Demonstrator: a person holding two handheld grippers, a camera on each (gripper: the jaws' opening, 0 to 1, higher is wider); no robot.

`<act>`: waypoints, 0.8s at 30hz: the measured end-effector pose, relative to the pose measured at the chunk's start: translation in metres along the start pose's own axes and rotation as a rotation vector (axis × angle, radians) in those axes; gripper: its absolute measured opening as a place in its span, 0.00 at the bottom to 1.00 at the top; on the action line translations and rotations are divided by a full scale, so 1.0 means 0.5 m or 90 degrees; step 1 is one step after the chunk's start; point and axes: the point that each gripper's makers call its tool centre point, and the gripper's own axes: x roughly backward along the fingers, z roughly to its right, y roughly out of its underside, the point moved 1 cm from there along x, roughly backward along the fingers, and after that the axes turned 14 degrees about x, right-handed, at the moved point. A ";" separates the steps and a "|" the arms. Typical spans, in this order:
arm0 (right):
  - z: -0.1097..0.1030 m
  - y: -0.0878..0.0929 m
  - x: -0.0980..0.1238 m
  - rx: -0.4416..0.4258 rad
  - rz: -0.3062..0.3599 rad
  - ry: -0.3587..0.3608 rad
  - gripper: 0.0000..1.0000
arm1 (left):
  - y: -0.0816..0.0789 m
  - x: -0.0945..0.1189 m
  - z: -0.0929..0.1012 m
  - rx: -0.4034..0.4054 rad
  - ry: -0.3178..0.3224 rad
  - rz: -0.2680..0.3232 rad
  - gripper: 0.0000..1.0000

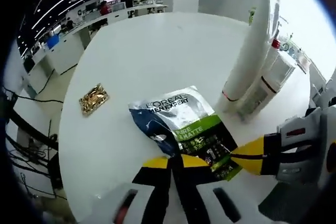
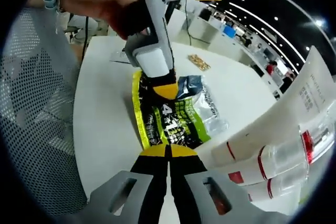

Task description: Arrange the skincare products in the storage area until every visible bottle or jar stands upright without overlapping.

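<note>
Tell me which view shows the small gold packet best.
Left gripper view: the gold packet lies unobstructed on the white table, left of the L'Oreal sachet. In the right gripper view it is smaller and farther off, beyond the sachet and the left claw.

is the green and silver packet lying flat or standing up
Lying flat. The packet rests printed face up on the white table, with both grippers' jaws closed on its edges, beside the upright white tubes.

sachet [image 1: 184, 129] lies on table [image 1: 157, 56] beside standing tubes [image 1: 252, 61].
</note>
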 end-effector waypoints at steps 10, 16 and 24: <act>0.002 0.003 0.002 -0.041 0.006 0.010 0.00 | 0.000 -0.006 -0.034 -0.014 -0.026 0.004 0.19; 0.000 0.000 0.004 -0.029 0.007 0.023 0.00 | 0.006 -0.003 -0.040 -0.052 -0.046 -0.006 0.19; 0.003 0.002 0.005 -0.049 0.011 0.021 0.00 | 0.005 -0.002 -0.043 -0.054 -0.047 -0.005 0.18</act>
